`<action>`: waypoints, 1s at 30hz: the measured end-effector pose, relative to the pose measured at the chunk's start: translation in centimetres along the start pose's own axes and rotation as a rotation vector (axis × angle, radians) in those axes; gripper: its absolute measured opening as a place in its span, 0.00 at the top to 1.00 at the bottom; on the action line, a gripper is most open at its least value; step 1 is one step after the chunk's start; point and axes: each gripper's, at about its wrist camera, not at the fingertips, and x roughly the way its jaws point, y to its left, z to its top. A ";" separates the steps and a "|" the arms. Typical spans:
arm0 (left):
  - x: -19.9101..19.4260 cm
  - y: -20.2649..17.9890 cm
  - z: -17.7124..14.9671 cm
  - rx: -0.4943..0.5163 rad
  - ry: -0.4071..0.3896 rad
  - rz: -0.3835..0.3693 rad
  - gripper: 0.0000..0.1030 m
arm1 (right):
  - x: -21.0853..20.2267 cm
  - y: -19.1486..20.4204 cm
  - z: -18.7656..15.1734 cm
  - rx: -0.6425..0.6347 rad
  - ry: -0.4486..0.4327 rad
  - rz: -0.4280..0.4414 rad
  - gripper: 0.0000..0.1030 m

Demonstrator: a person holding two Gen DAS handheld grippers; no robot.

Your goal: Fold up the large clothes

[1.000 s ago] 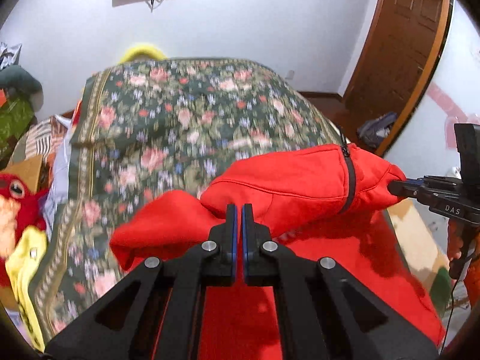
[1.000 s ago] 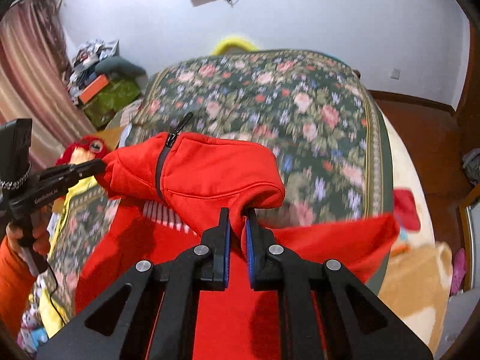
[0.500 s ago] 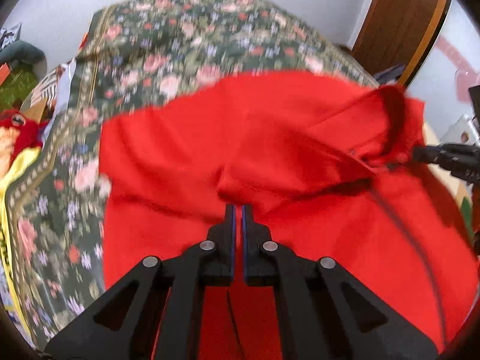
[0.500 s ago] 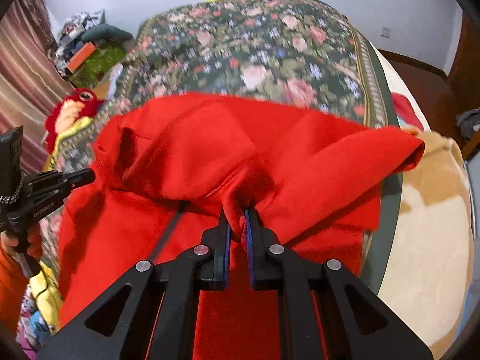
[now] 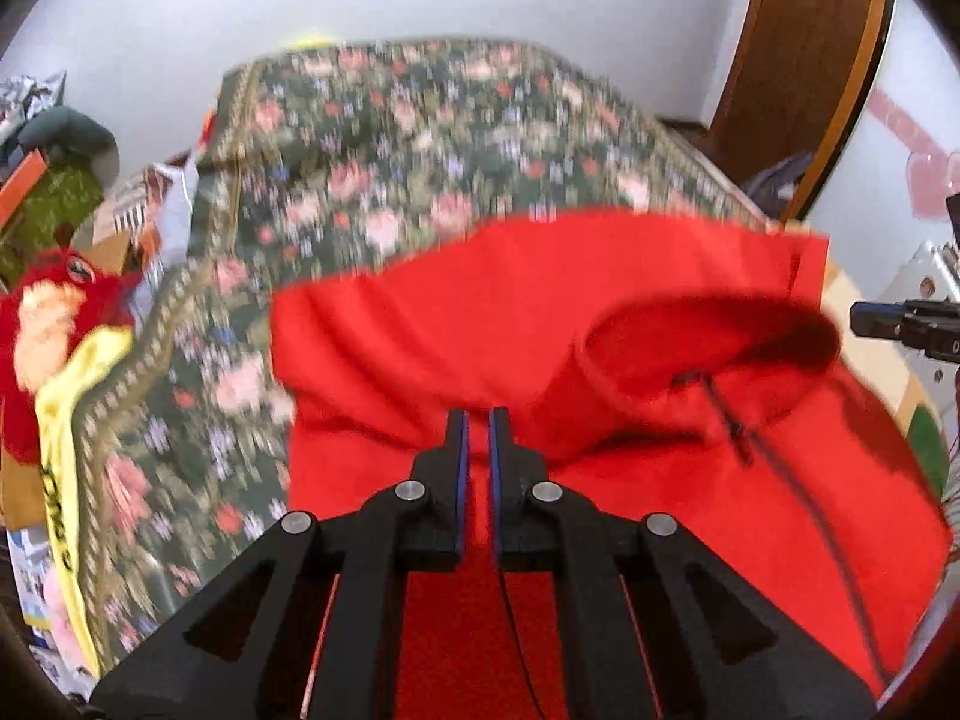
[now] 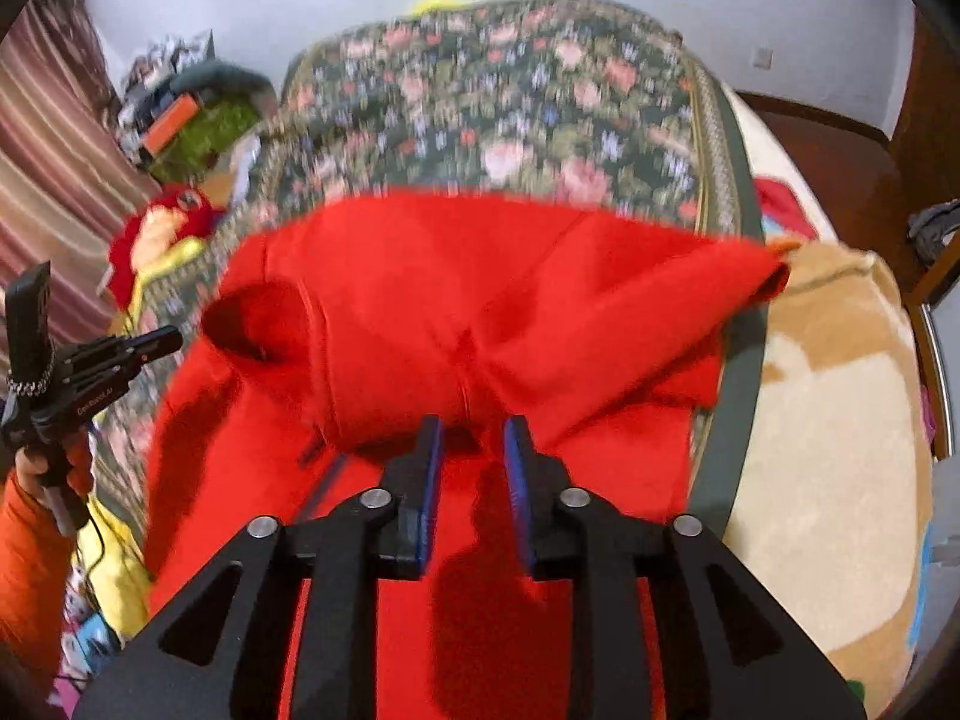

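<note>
Since half a second ago both cameras have pulled back from the red hoodie (image 5: pixel 600 360), and my right gripper (image 6: pixel 472 438) has let go: its jaws now stand parted above the cloth with a clear gap. My left gripper (image 5: pixel 475 432) has its jaws nearly together, a narrow slit between them; I cannot tell if any fabric is pinched there. I see the hoodie lying on the floral bedspread (image 5: pixel 390 168) at the near end of the bed, hood opening (image 6: pixel 252 324) facing the left gripper, one sleeve (image 6: pixel 690 294) reaching past the bedspread's right edge.
</note>
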 end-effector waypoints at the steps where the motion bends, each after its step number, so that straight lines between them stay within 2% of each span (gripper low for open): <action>1: -0.3 0.1 1.1 -0.006 -0.017 -0.007 0.92 | -0.3 0.1 0.9 0.002 -0.026 0.001 0.70; 2: -0.3 0.3 2.1 -0.012 -0.027 -0.017 0.92 | -0.4 0.3 1.4 0.004 -0.039 0.002 0.67; 7: 1.3 0.1 5.8 -0.029 -0.048 -0.046 0.88 | 0.9 0.9 4.5 0.020 -0.075 0.029 0.65; 11: 4.2 -0.9 7.3 -0.035 -0.019 -0.088 0.79 | 3.5 1.3 5.5 0.027 -0.035 0.046 0.63; 13: 5.8 -1.2 7.2 -0.038 0.012 -0.101 0.79 | 5.4 1.4 5.5 0.028 0.011 0.054 0.63; 18: 10.2 -1.0 5.0 -0.104 0.141 -0.164 0.79 | 8.6 1.0 3.9 0.039 0.133 0.058 0.63; 23: 9.4 -1.0 1.7 -0.099 0.165 -0.202 0.78 | 8.3 0.6 1.6 0.017 0.170 0.041 0.62; 25: 8.8 -1.0 0.4 -0.085 0.177 -0.182 0.78 | 7.7 0.4 0.6 0.005 0.177 0.026 0.59; 28: 8.0 -0.8 -1.9 -0.075 0.195 -0.147 0.71 | 7.1 0.3 -0.5 -0.009 0.179 -0.004 0.55; 30: 7.1 -0.7 -3.2 -0.077 0.172 -0.114 0.66 | 6.5 0.4 -1.1 -0.015 0.162 -0.015 0.54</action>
